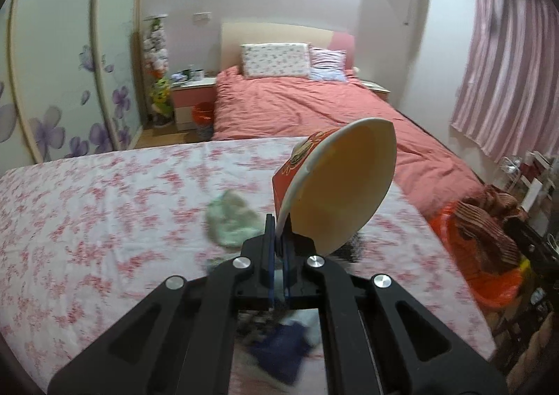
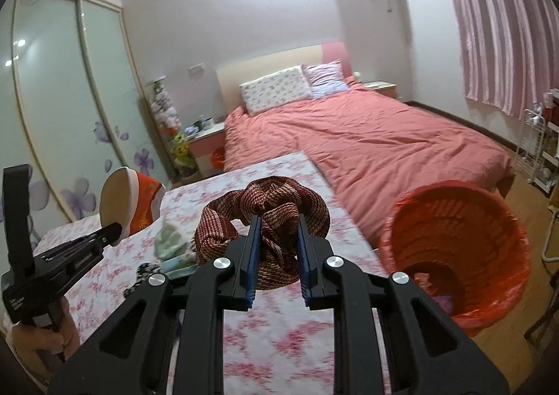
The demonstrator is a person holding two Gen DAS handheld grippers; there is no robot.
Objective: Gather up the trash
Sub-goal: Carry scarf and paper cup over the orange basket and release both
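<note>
My left gripper (image 1: 278, 220) is shut on the rim of a red paper noodle bowl (image 1: 335, 185), held tilted above the floral-sheeted table (image 1: 87, 213). It also shows in the right wrist view (image 2: 113, 232) with the bowl (image 2: 131, 201). My right gripper (image 2: 278, 220) is shut on a crumpled red-brown woven cloth (image 2: 269, 217), held above the table (image 2: 279, 335). An orange-lined trash bin (image 2: 457, 248) stands right of the table; in the left wrist view the cloth (image 1: 485, 231) is over the bin (image 1: 496, 290).
A pale green crumpled cloth (image 1: 232, 220), a dark blue cloth (image 1: 283, 353) and a black-and-white item (image 2: 139, 278) lie on the table. A red-covered bed (image 2: 367, 150) lies beyond, with a wardrobe (image 1: 63, 80) at left and pink curtains (image 2: 503, 28) at right.
</note>
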